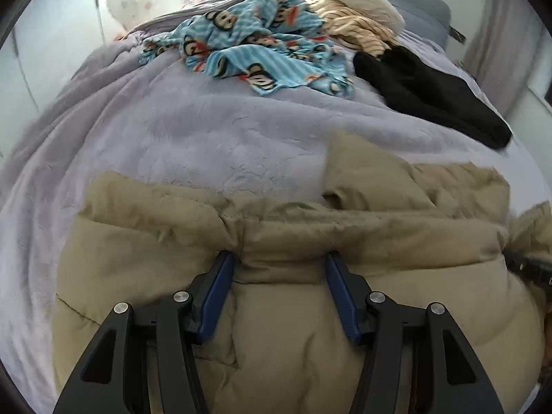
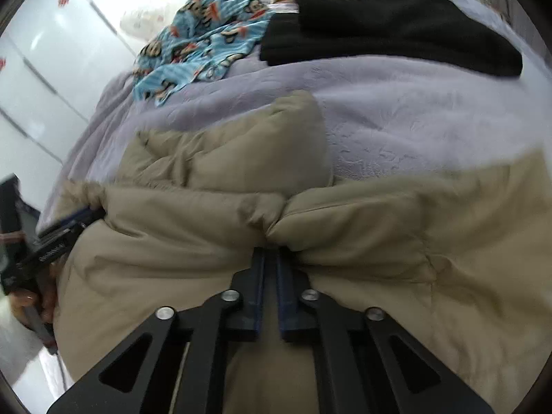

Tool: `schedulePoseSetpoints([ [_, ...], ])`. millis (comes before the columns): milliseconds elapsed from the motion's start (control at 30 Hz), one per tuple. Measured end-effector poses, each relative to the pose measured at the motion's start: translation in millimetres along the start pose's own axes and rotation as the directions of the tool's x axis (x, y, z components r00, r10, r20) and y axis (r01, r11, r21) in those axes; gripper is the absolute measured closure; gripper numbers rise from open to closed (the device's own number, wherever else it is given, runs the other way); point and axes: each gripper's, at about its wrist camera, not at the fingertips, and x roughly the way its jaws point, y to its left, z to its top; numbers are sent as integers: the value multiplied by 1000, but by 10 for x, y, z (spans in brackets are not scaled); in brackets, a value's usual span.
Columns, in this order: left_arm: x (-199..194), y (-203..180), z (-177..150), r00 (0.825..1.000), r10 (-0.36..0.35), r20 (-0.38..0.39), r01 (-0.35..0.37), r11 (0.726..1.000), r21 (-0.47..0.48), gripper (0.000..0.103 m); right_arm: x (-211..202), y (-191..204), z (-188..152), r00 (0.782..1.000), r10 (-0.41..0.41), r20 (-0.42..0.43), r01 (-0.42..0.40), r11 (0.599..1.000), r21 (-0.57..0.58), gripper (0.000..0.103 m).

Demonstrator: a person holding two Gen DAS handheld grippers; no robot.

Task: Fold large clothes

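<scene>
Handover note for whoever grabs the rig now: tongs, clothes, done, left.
Right tongs: shut on a pinch of the tan puffer jacket at its near edge.
Left tongs: open, straddling a ridge of the same jacket, pads not pressing it.
Jacket lies bunched on the lilac blanket, partly doubled over, fold not finished.
Further back: monkey-print garment and cream striped garment, both crumpled; black garment looks folded.
Left: close left tongs, finish the jacket, then the crumpled pieces.
</scene>
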Motion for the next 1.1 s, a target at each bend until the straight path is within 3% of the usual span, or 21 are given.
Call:
schedulePoseSetpoints([
  [167,17,-4,55,1000,14,-5,-13,999,41,44,114,-122,81,999,40,-21,-39,998,42,102],
  [233,-71,128,81,998,59,22,-60,997,55,44,3,-209,131,998,56,-34,-54,997,55,102],
  [367,-92,570,105,985,170,32,-170,985,-8,44,-336,-562,183,994,-104,35,100,990,104,102],
  [467,94,920,67,984,176,-34,-179,976,-127,44,-399,-992,142,981,-190,42,176,959,220,102],
  [533,237,1029,36,988,143,-63,-152,971,-184,44,-278,-1293,68,989,-144,34,125,935,333,102],
  [600,320,1011,23,987,151,-60,-159,971,-181,44,-162,-1462,9,995,-87,56,57,911,407,103],
  [767,417,970,-5,983,173,-58,-180,968,-175,41,-43,-1405,11,988,-129,90,88,926,366,103],
  [867,316,952,21,976,204,-71,-212,966,-148,41,-60,-1341,66,985,-156,68,122,926,358,103],
  [1000,-186,861,33,973,229,-21,-230,969,-86,41,-332,-1178,120,973,-228,22,206,912,354,96],
  [1100,-555,841,-86,976,219,10,-218,975,-42,41,-641,-942,37,971,-229,64,198,927,317,96],
])
